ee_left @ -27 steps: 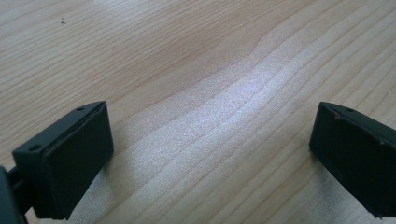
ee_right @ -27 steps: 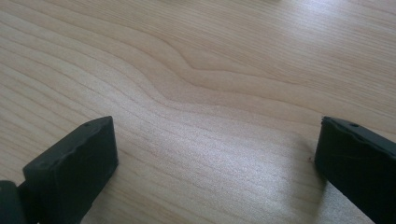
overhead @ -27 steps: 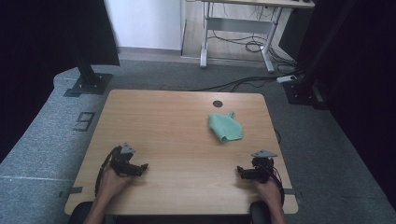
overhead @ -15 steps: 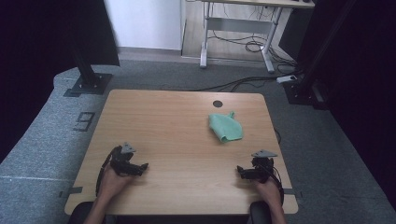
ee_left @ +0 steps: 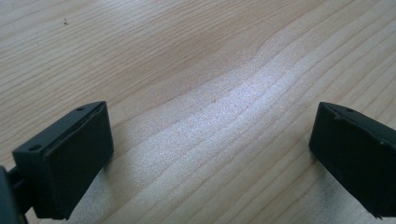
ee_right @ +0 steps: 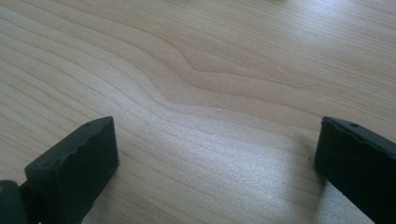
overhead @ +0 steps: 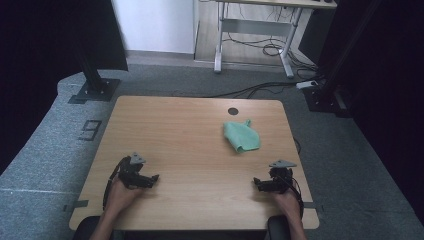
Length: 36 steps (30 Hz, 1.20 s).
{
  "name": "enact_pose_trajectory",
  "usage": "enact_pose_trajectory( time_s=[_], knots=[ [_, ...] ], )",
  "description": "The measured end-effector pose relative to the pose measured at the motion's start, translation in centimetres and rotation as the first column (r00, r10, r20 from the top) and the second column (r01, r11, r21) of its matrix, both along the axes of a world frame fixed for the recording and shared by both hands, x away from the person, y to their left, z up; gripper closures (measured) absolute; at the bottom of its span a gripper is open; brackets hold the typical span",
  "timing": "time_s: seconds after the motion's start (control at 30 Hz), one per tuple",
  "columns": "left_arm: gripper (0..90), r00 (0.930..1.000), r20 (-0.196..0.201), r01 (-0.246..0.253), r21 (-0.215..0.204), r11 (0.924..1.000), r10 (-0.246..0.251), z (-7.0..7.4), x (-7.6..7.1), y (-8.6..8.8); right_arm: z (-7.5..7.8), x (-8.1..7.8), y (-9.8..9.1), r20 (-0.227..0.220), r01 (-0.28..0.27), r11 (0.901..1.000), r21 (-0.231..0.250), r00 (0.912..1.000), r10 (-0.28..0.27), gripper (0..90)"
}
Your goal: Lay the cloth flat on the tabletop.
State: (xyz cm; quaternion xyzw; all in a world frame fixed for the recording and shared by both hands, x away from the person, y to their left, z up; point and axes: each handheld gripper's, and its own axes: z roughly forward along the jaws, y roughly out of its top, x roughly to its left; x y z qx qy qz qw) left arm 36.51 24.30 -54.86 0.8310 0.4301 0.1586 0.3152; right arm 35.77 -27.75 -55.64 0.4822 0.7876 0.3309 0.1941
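A crumpled green cloth (overhead: 241,137) lies on the wooden table (overhead: 190,130), right of its middle and toward the far edge. My left gripper (overhead: 154,178) rests low on the table near the front left, jaws wide apart with only bare wood between them; the same holds for it in the left gripper view (ee_left: 210,158). Near the front right sits my right gripper (overhead: 256,182), also open and empty, its jaws pointing toward the table's middle; bare wood lies between them in the right gripper view (ee_right: 215,158). Both grippers are well short of the cloth.
A round cable hole (overhead: 233,111) sits in the tabletop just behind the cloth. Grey carpet surrounds the table. Black stand bases (overhead: 95,90) flank the far corners, and a desk frame with cables (overhead: 255,45) stands behind.
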Motion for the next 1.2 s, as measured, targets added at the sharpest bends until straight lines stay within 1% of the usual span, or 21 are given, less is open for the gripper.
enact_pose_trajectory(
  time_s=[0.1, 0.2, 0.4, 0.67, 0.93, 1.17, 1.2],
  knots=[
    [0.0, 1.0000, 0.000, 0.000, 0.000, 1.0000, 0.000, 0.0, 0.0, 0.0, 0.1, 0.2, 0.0, -0.011, 0.008, 1.0000, 0.001, 0.9999, -0.008, 0.0],
    [0.0, 1.0000, 0.000, 0.000, 0.000, 1.0000, 0.000, 0.0, 0.0, 0.0, 0.1, 0.4, 0.0, -0.012, 0.008, 1.0000, 0.006, 0.9999, -0.008, 0.0],
    [0.0, 1.0000, 0.000, -0.006, 0.000, 1.0000, 0.006, 0.0, 0.0, -0.1, 0.4, 0.9, 0.2, -0.026, -0.002, 0.9994, 0.034, 0.9997, 0.003, 1.4],
    [0.0, 0.9999, 0.001, -0.013, 0.001, 0.9999, 0.013, 0.0, -0.1, -0.2, 1.3, 1.5, 0.6, -0.011, -0.034, 0.9968, 0.073, 0.9993, 0.035, 2.6],
    [0.0, 0.9999, 0.001, -0.017, 0.000, 0.9999, 0.017, 0.0, -0.1, -0.2, 1.9, 2.1, 1.0, -0.002, -0.047, 0.9957, 0.080, 0.9989, 0.048, 7.6],
    [0.0, 0.9998, 0.001, -0.019, 0.001, 0.9998, 0.019, 0.0, -0.1, -0.2, 2.7, 3.2, 1.3, 0.009, -0.060, 0.9939, 0.093, 0.9982, 0.059, 11.1],
    [0.0, 0.9998, 0.001, -0.018, 0.001, 0.9998, 0.018, 0.0, -0.1, -0.2, 2.8, 3.4, 1.5, 0.008, -0.067, 0.9930, 0.097, 0.9978, 0.066, 12.7]
  ],
)
